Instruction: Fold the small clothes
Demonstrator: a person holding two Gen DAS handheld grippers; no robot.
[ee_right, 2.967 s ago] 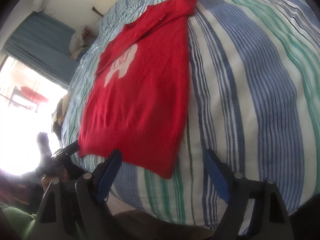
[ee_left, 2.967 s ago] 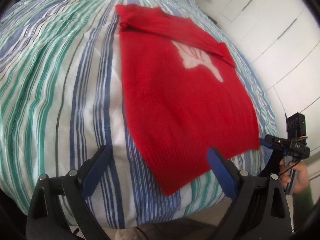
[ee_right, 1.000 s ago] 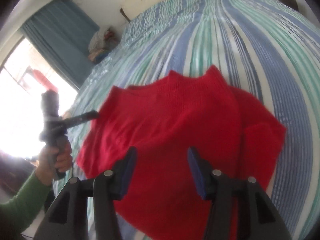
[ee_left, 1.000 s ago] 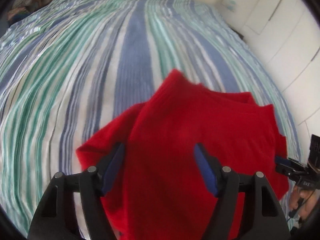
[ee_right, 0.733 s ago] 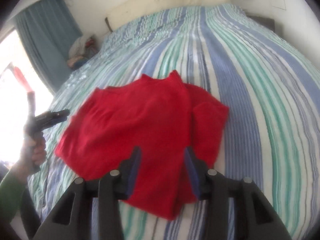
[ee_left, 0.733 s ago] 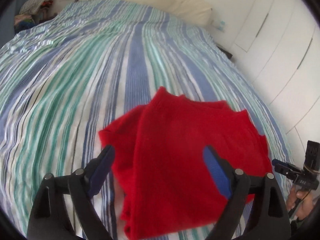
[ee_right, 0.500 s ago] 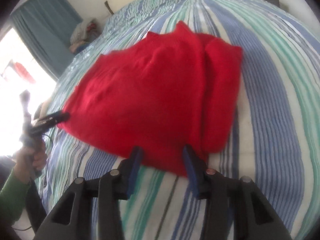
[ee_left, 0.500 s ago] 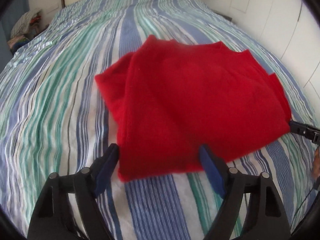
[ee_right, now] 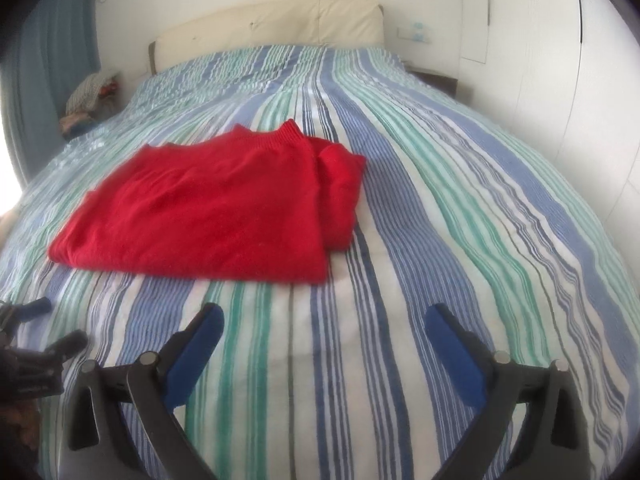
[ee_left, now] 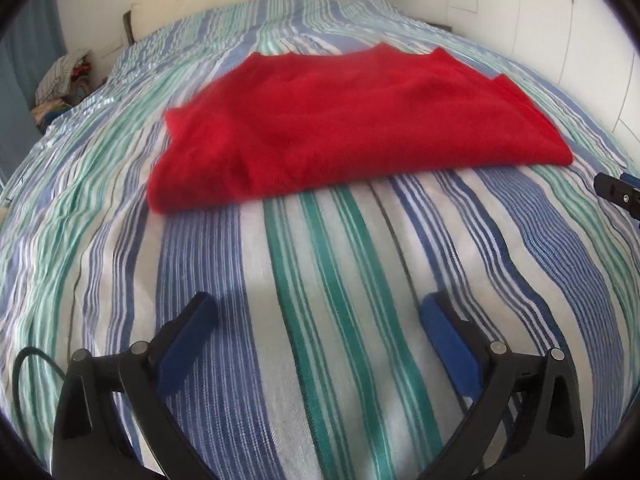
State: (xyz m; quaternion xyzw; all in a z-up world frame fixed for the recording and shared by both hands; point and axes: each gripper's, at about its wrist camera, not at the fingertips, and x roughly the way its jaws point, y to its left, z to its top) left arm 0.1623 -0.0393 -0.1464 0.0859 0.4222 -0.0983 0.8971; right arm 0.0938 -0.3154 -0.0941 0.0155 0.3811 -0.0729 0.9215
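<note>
A red knitted sweater (ee_left: 348,124) lies folded in half on the striped bedspread (ee_left: 328,280), its fold edge towards me; it also shows in the right wrist view as the sweater (ee_right: 208,208), with a folded sleeve along its right side. My left gripper (ee_left: 320,312) hovers over bare bedspread in front of the sweater, its jaws opening wide with nothing between them. My right gripper (ee_right: 324,316) also stands off the sweater's near edge, jaws opening, with only bedspread between them. Neither gripper touches the sweater.
A cream headboard (ee_right: 272,28) stands at the far end of the bed. White wardrobe doors (ee_right: 560,60) line the right wall. A blue curtain (ee_right: 48,48) and a pile of clothes (ee_right: 88,96) sit at the far left.
Both grippers let go of the sweater, pulled back towards the near end of the bed and opened wide. The sweater now lies folded flat, farther from both cameras.
</note>
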